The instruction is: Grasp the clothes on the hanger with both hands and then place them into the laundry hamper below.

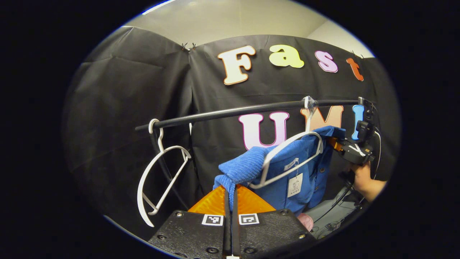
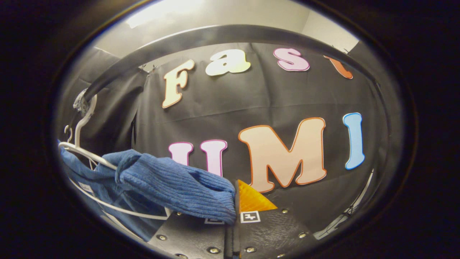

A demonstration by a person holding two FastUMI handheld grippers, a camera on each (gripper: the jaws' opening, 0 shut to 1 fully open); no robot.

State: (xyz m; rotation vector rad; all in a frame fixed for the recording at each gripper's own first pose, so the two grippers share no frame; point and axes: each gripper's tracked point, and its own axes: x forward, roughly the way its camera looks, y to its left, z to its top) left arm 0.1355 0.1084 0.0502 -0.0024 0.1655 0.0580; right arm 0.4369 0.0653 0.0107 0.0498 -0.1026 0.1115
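Inspecting the left gripper view first: the left gripper (image 1: pixel 230 196) was closed, both orange fingers pinching a fold of the blue shirt (image 1: pixel 305 172) at its near shoulder. The shirt hung on a white hanger (image 1: pixel 287 158), whose hook sat over the black rail (image 1: pixel 233 112). The garment stretched away from this gripper toward the upper right, its long axis running roughly along the rail from one shoulder to the other. At the far shoulder stood the right gripper (image 1: pixel 336 144), held by a hand (image 1: pixel 363 178); whether its fingers were closed could not be told from this side. An empty white hanger (image 1: pixel 158 172) hung further left on the rail, well apart from the shirt.

In the right gripper view, the right gripper (image 2: pixel 233 207) appeared closed on the shirt's other shoulder: blue ribbed cloth (image 2: pixel 172 183) draped over the left finger and ran into the seam between the two. The shirt lay off to the left and below, with the hanger wire (image 2: pixel 86 151) threaded through it and the rail (image 2: pixel 215 36) arching overhead.

Judgement: each gripper held one shoulder, both equally engaged. The shirt was not yet free of its hanger, so the coming move would depend on drawing both shoulders off the wire. The hamper was not located.
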